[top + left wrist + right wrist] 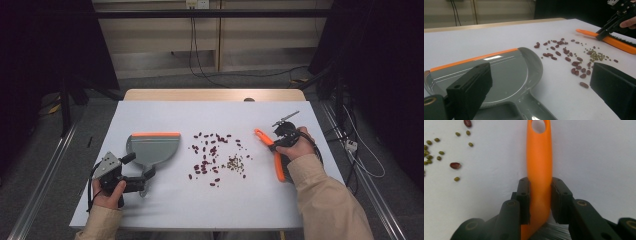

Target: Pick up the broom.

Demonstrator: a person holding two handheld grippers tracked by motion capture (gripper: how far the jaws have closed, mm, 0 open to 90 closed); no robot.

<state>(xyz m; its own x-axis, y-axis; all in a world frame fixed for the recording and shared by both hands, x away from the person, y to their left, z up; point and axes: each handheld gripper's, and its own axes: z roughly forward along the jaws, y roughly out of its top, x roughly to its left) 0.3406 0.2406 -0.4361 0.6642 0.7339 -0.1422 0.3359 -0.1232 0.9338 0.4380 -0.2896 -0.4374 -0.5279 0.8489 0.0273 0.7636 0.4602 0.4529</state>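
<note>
Even overhead light, dark surroundings

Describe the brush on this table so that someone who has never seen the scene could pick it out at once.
On the white table, look right of the scattered beans, by the person's right hand. The brush lies there slantwise, its handle clamped between the right gripper's jaws. It is long, thin and all orange with dark bristles, unlike the broad grey dustpan at the left.

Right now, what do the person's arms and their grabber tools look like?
Both sleeves are beige. Each hand holds a black gripper with two chunky black jaws. The left gripper carries a grey three-cornered plate on top, and a black cable loops from it. The right gripper is black too.
</note>
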